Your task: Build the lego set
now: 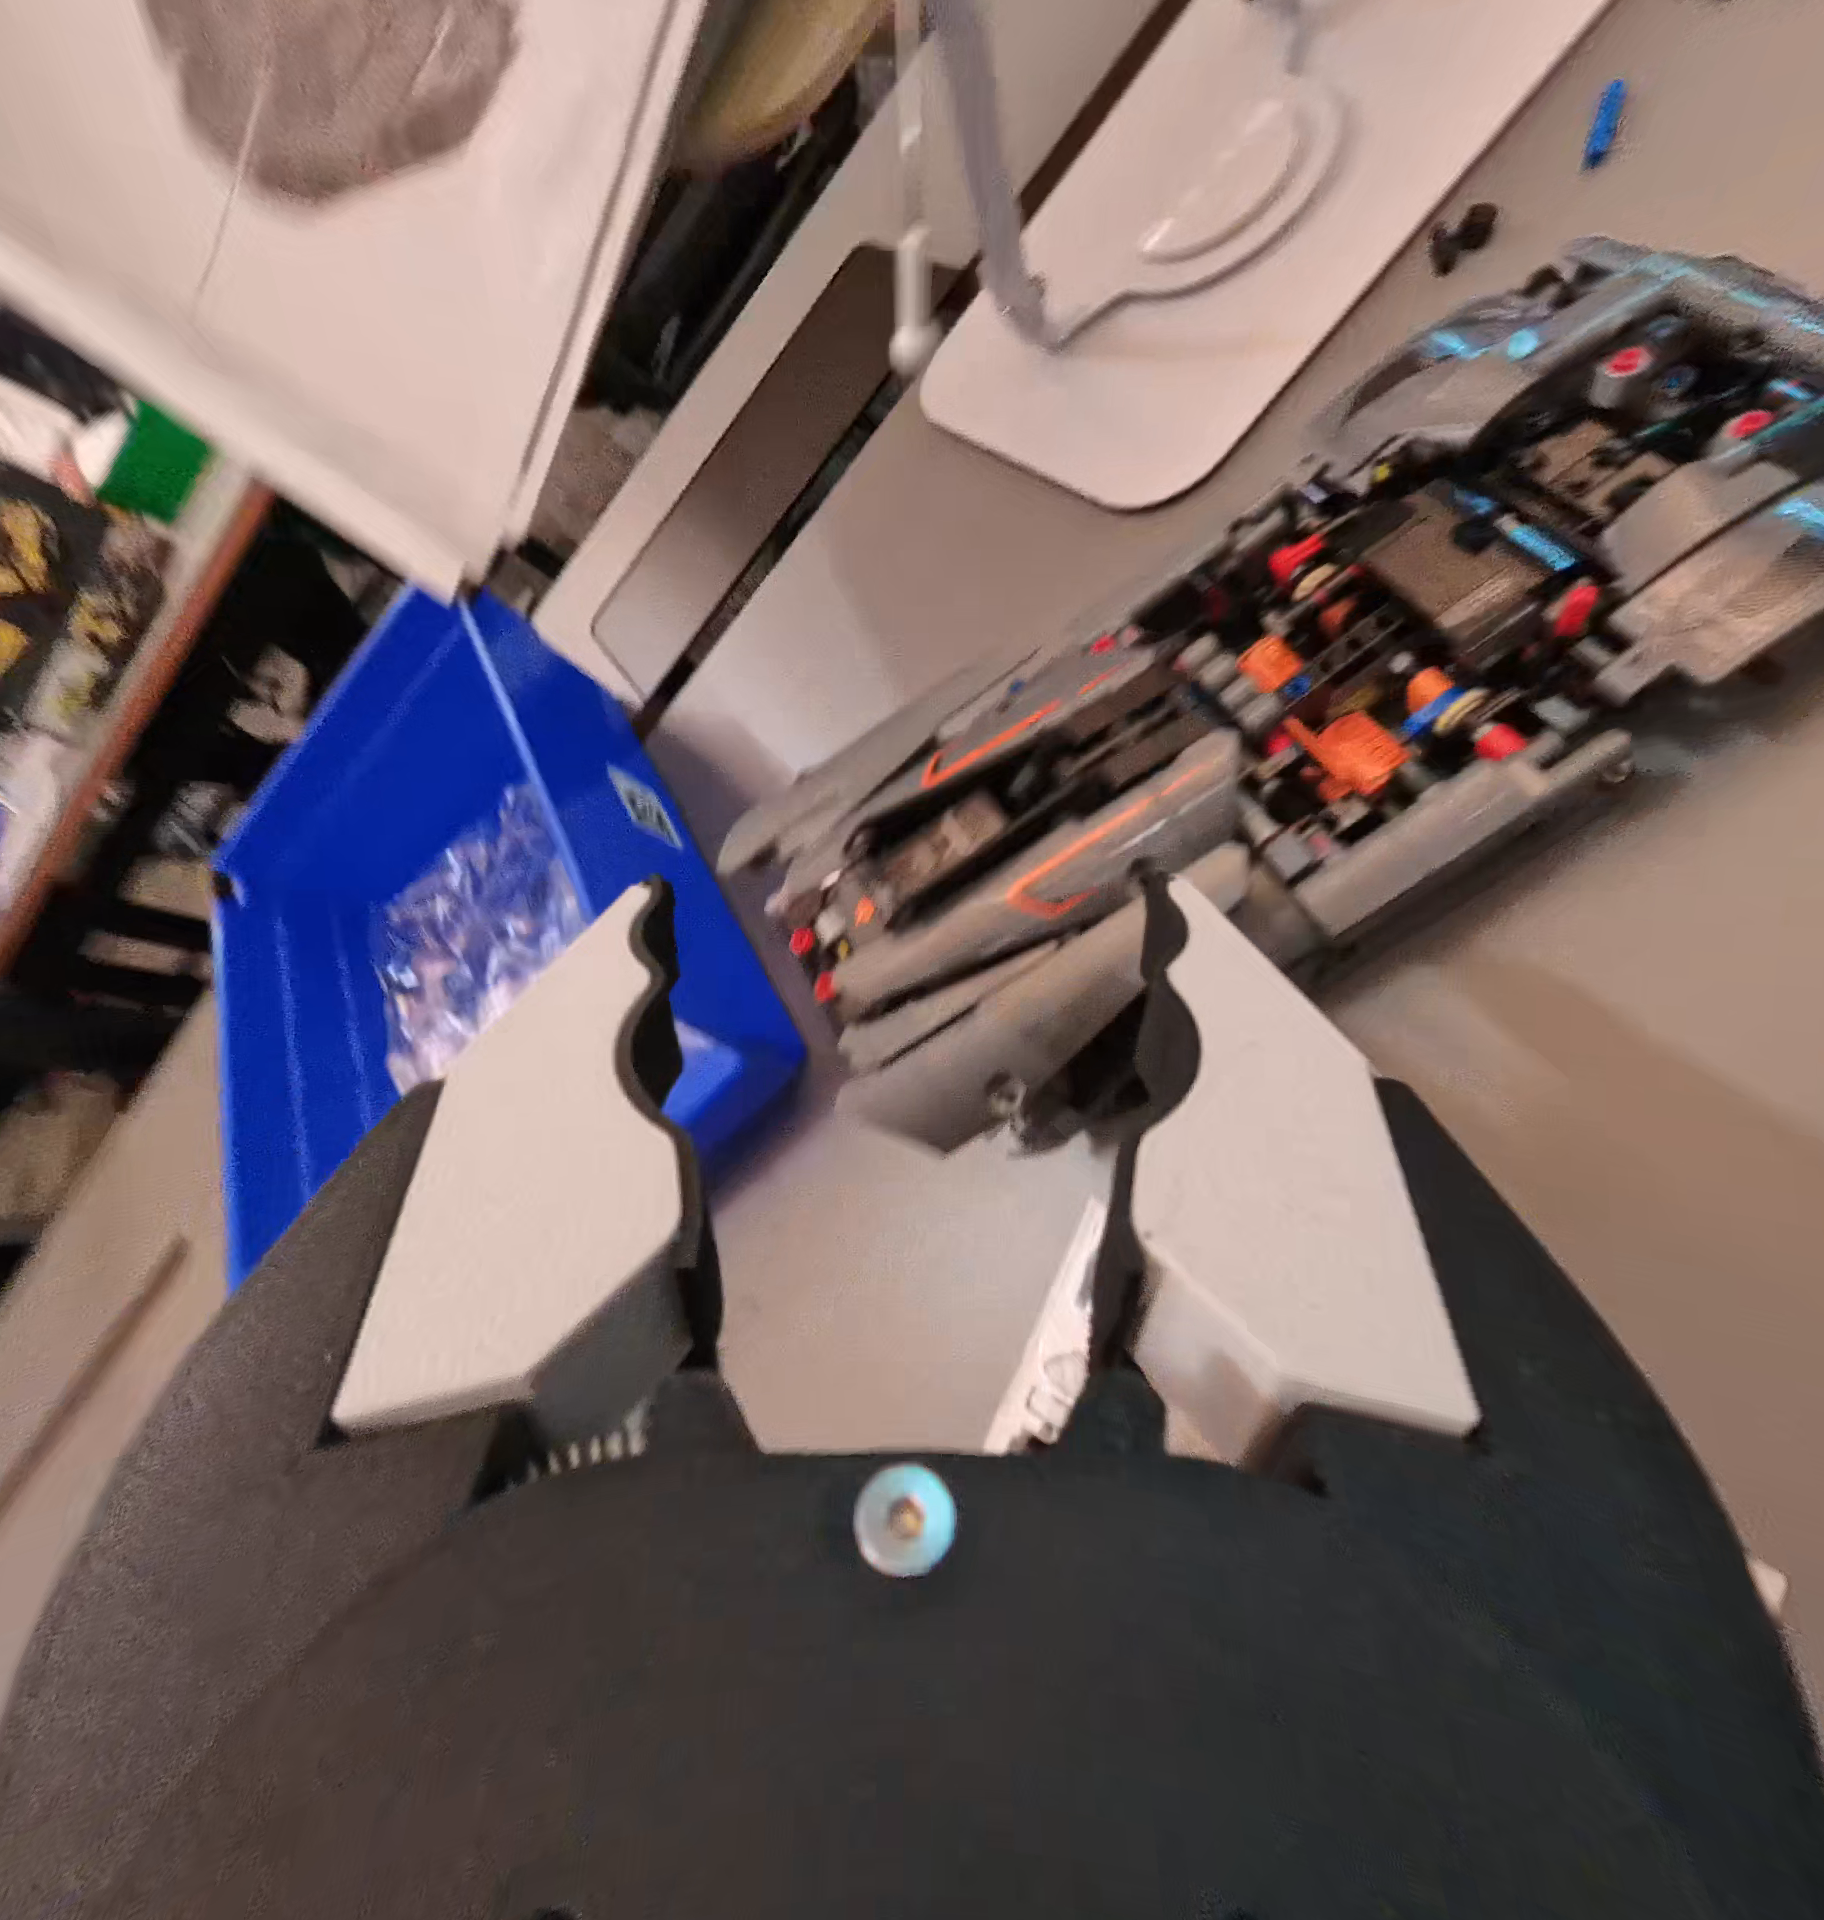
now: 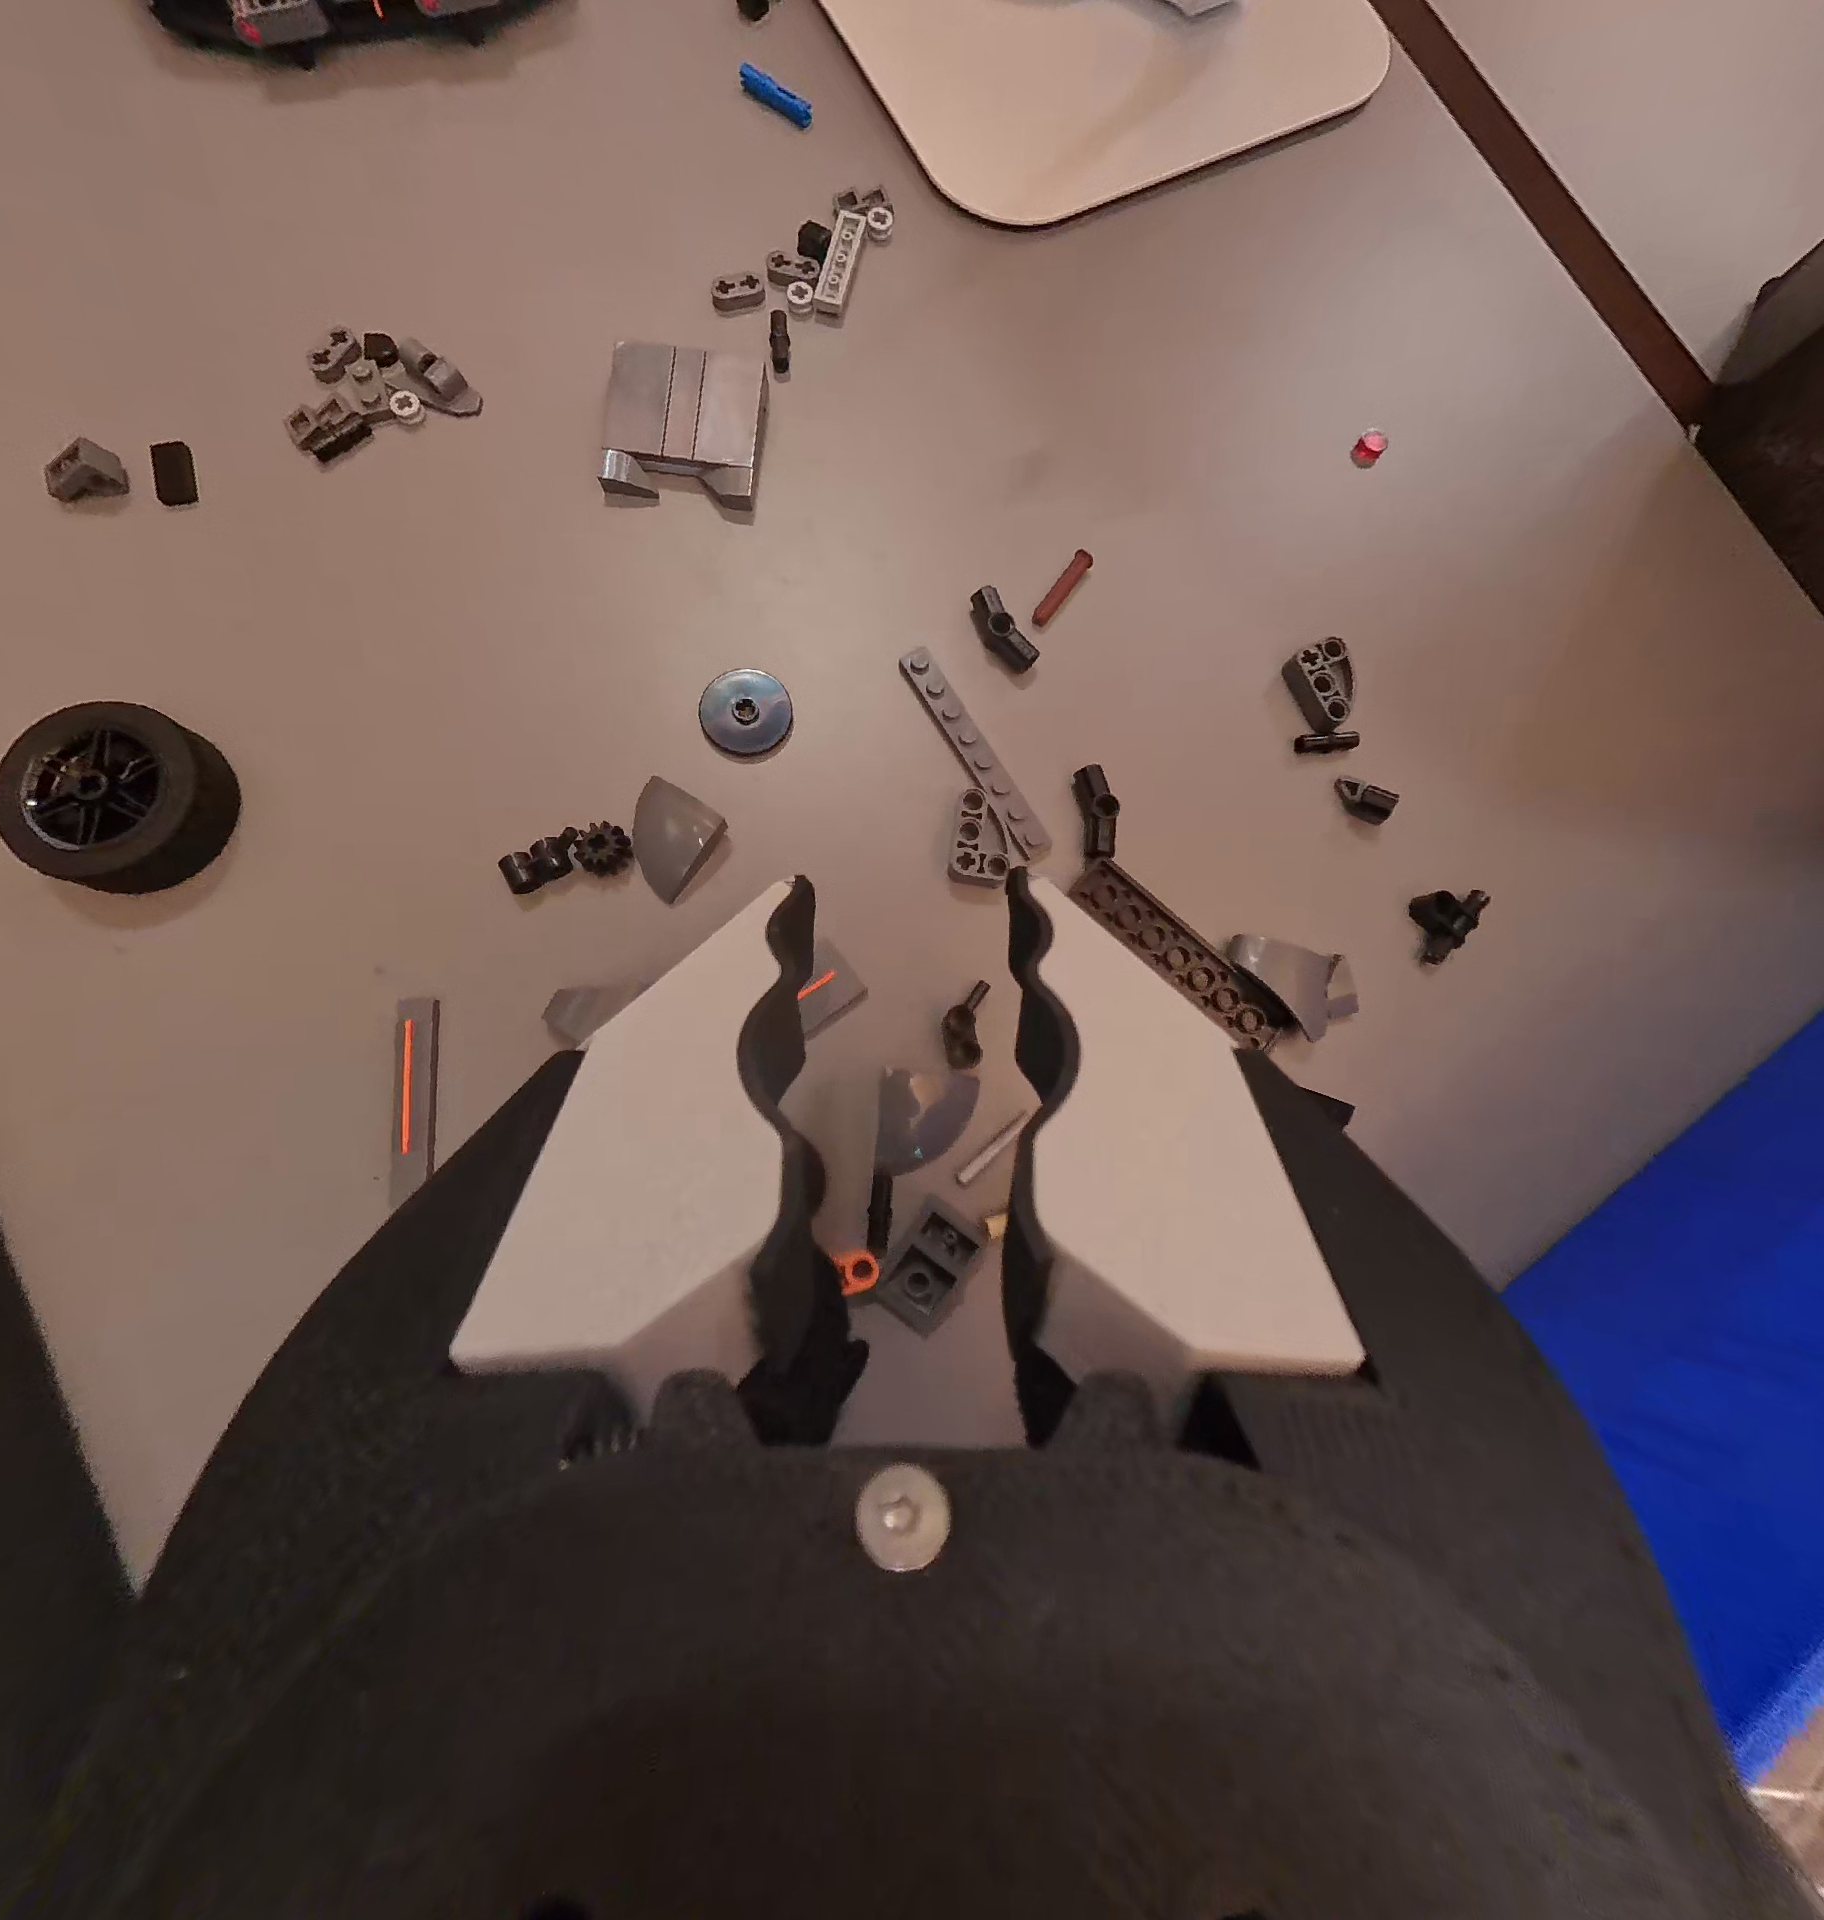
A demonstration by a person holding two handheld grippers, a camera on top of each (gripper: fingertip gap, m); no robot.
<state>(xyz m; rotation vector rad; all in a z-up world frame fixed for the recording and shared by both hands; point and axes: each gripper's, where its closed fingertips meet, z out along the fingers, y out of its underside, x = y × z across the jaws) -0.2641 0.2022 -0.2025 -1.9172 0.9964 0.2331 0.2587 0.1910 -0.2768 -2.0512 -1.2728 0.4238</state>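
Observation:
In the blurred left wrist view a part-built grey lego car (image 1: 1303,707) with orange and red parts lies on the grey table. My left gripper (image 1: 903,894) is open and empty, just short of the car's near end. In the right wrist view my right gripper (image 2: 908,883) is open and empty above loose lego pieces: a long grey plate (image 2: 975,764), a black holed beam (image 2: 1178,956), a dark grey brick (image 2: 929,1262), an orange connector (image 2: 854,1270), a grey panel block (image 2: 684,421), a round dish (image 2: 747,710) and a black wheel (image 2: 108,795).
A blue bin (image 1: 451,862) holding a clear bag stands left of the car, and a blue bin (image 2: 1718,1320) is at the right in the right wrist view. A white monitor base (image 1: 1147,312), also in the right wrist view (image 2: 1095,104), stands at the back. A blue pin (image 2: 775,94) lies near it. The tips of one gripper are about 55 cm away from the tips of the other. My left tips are about 50 cm from the long grey plate (image 2: 975,764), my right tips only 7 cm. The round dish (image 2: 747,710) is closer to my right gripper, around 8 cm from its tips; the left tips are 45 cm off. My right gripper is the nearer one to the dark grey brick (image 2: 929,1262): about 9 cm, against 60 cm.

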